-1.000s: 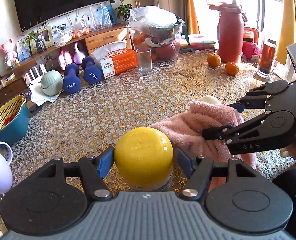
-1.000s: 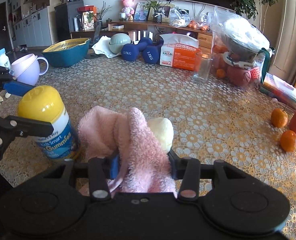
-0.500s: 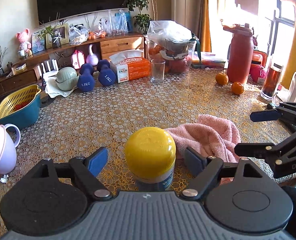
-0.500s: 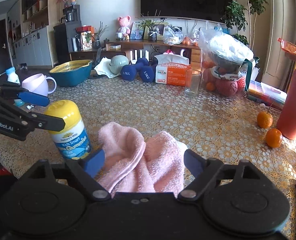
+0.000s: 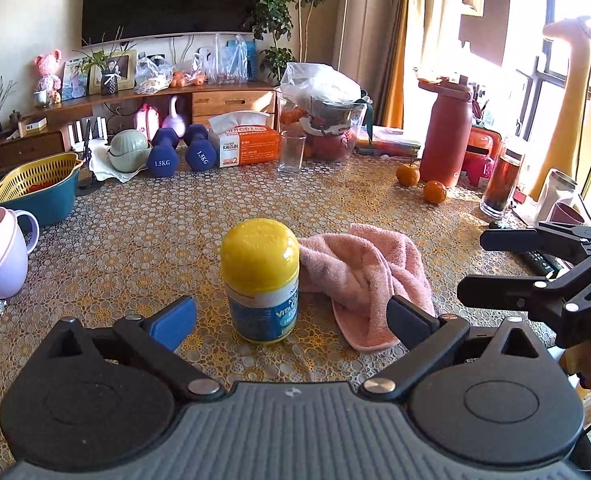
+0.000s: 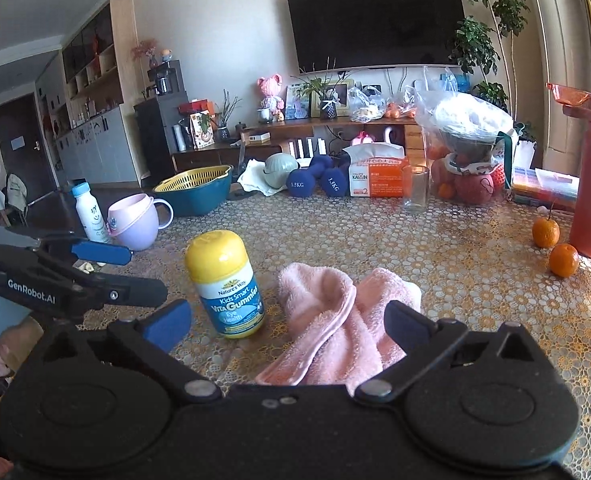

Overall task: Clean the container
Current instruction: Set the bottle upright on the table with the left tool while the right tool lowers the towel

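The yellow-capped bottle [image 5: 260, 280] is seen upright on the tabletop [image 5: 175, 216], the pink towel [image 5: 369, 276] crumpled at its 3 o'clock, touching. The left hand-held gripper [image 5: 291, 318] and right hand-held gripper [image 6: 287, 326] are spread wide, nothing gripped.

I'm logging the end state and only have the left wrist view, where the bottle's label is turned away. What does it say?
Observer: In the right wrist view the bottle reads Nature's Way Kids Smart Vita Gummies, Eye Health.
Operator: Anything by the pink mug that I can't see?
Observer: Yes, a white bottle with a blue cap stands just left of the mug.
Operator: Seen from the side, is my left claw clear of the gummies?
Observer: Yes. The left claw is open and its tips stop short of the bottle, with bare table between them.
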